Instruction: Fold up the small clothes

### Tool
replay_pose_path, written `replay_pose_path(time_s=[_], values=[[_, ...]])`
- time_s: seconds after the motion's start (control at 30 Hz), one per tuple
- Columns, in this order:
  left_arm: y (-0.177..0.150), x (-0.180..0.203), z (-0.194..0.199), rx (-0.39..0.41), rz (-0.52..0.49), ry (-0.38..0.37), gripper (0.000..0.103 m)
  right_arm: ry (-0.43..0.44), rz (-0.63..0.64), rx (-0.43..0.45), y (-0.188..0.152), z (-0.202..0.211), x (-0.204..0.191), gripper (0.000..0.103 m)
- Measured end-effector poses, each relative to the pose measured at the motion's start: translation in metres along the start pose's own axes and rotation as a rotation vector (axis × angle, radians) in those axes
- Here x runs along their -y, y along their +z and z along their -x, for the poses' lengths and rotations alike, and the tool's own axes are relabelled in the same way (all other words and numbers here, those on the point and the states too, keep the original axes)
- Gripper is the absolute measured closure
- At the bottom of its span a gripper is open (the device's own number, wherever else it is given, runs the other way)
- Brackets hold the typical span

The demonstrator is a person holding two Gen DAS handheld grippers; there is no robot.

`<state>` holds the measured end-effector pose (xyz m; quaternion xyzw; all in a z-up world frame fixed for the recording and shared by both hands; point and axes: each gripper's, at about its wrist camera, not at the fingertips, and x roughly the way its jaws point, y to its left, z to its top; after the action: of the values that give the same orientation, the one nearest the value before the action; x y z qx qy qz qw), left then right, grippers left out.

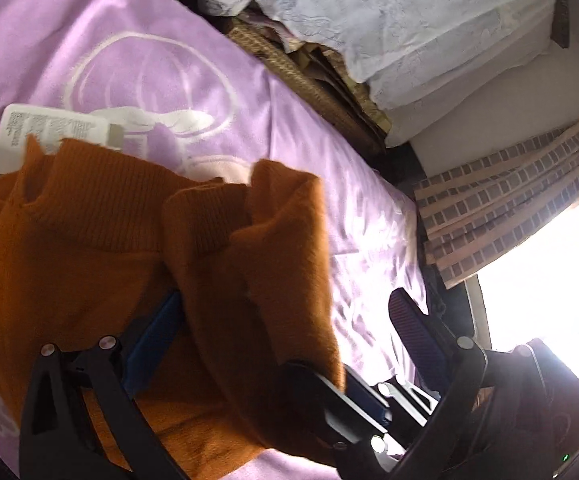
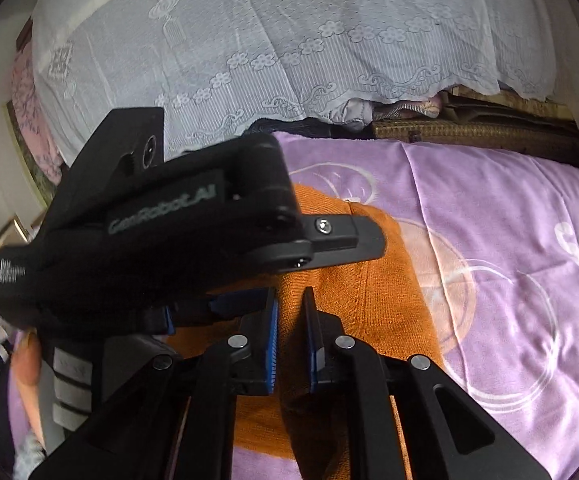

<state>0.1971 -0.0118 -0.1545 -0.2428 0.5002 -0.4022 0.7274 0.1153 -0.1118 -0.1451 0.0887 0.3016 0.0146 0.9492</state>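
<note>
An orange knit sweater [image 1: 89, 264] lies on a purple bedspread [image 1: 129, 52]. In the left wrist view my left gripper [image 1: 281, 304] is open, its jaws wide apart; a fold of the sweater drapes over its left blue finger [image 1: 153, 336] and the gripper's middle. The right finger [image 1: 413, 328] stands clear over the bedspread. In the right wrist view my right gripper [image 2: 291, 320] is shut on a fold of the sweater [image 2: 369, 300], the cloth pinched between the blue pads [image 2: 272, 340]. The black body of the left gripper [image 2: 161, 232] crosses just ahead of it.
A white flat packet [image 1: 49, 136] lies on the bedspread beyond the sweater. A pile covered with white lace cloth [image 2: 269, 40] and woven brown bedding [image 1: 321, 92] lines the far edge. A patterned curtain [image 1: 509, 200] and a bright window stand at the right.
</note>
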Motion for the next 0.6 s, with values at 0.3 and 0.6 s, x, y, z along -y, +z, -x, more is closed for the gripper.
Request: replay_pose_path(time_s=[0.3, 0.6], values=[[-0.005, -0.008, 0.001, -0.027, 0.009, 0.047, 0.005, -0.038, 0.187, 0.033, -0.037, 0.044, 0.016, 0.046], [-0.010, 0.002, -0.008, -0.051, -0.024, 0.059, 0.005, -0.123, 0.289, 0.076, -0.061, 0.044, 0.023, 0.041]])
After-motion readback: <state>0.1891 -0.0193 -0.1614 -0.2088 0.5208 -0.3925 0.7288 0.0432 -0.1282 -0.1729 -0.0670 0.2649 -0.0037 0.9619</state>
